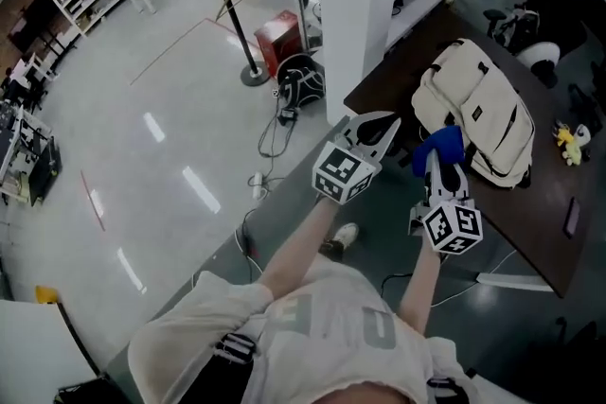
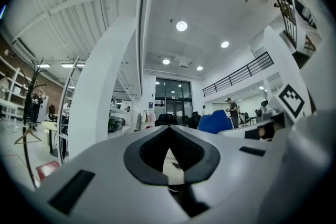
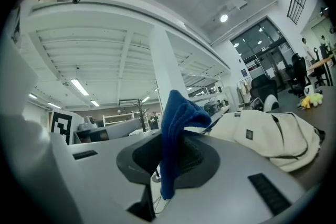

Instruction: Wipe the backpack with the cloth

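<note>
A cream backpack (image 1: 478, 109) lies flat on the dark table (image 1: 549, 246), also seen in the right gripper view (image 3: 268, 131). My right gripper (image 1: 441, 167) is shut on a blue cloth (image 1: 438, 145), just short of the backpack's near left edge. The cloth (image 3: 176, 134) stands up, folded, out of the shut jaws (image 3: 169, 157). My left gripper (image 1: 383, 126) is shut and empty, held over the table's left corner beside the backpack. In the left gripper view its jaws (image 2: 169, 139) meet with nothing between them, and the blue cloth (image 2: 214, 121) shows to the right.
A white pillar (image 1: 355, 5) rises just behind the table's left corner. A coat stand (image 1: 232, 5), a red box (image 1: 277, 35), a black bag (image 1: 301, 79) and cables (image 1: 275, 132) are on the floor to the left. A yellow plush toy (image 1: 568, 142) and a phone (image 1: 572, 216) lie right of the backpack.
</note>
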`<state>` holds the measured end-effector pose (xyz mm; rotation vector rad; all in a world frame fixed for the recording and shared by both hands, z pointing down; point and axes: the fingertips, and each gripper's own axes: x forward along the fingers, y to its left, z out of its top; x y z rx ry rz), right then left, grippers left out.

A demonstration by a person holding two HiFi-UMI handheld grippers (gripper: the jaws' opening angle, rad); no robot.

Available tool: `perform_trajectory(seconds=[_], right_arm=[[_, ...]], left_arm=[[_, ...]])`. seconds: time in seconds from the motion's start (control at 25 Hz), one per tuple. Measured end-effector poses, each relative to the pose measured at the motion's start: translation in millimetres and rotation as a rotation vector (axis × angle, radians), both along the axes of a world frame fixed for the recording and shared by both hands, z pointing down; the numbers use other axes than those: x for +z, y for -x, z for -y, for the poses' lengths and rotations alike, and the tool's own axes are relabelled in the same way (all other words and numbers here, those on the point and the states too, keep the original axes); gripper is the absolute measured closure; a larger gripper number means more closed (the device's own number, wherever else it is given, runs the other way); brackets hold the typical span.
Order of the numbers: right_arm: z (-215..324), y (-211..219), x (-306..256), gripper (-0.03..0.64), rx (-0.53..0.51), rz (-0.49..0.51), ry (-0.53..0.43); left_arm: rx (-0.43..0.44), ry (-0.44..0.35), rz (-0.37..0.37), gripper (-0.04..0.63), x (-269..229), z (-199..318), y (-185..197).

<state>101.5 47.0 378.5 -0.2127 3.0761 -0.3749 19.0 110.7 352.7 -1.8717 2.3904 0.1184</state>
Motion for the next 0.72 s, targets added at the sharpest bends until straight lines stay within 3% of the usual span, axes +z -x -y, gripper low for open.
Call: perform_trajectory(seconds=[0.28,0.48,0.72], right_arm=[[60.8,102.5,-2.3,0.572,-0.031,-0.003,0.014],[88.3,127.3,49.5,0.572,-0.058,-0.106,0.086],[98.2,154.9,104.2,0.572,-0.149,-0.233,0.127]], left_arm=[[0.000,-0.025,0.007,0.591,-4.9,63.9,103.7],[0.004,0.054,-0.034,0.591,30.3,108.0,131.8],[-0.090,0.105,-0.159,0.591,76.5,134.9,145.7]])
